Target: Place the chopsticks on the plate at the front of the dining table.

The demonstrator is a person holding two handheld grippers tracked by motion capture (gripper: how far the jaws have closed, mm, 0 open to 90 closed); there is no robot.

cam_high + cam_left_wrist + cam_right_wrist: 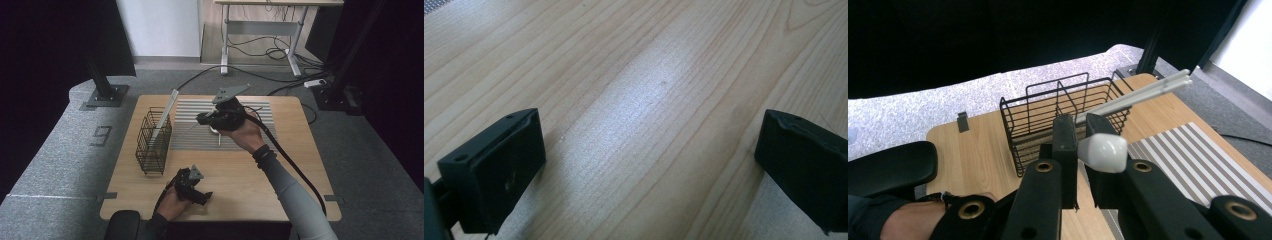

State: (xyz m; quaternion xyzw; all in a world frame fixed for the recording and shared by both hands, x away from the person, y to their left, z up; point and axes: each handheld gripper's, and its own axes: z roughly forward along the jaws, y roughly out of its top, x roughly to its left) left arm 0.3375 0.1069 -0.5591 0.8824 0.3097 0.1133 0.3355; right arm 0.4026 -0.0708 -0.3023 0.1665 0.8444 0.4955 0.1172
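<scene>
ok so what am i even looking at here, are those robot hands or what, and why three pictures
No robot here: a person sits at a wooden table and holds a hand-held grabbing tool in each hand. The high view looks down from above. The other two pictures come from small cameras riding on each tool, looking along its black tongs.

The left tongs rest near the table's front edge, open, with nothing between them; their own camera sees bare wood.

The right tongs are shut on a white spoon-like utensil, held above a striped mat.

On the table also stands a black wire basket with dividers, and long white sticks, probably chopsticks, lean in it.
</scene>
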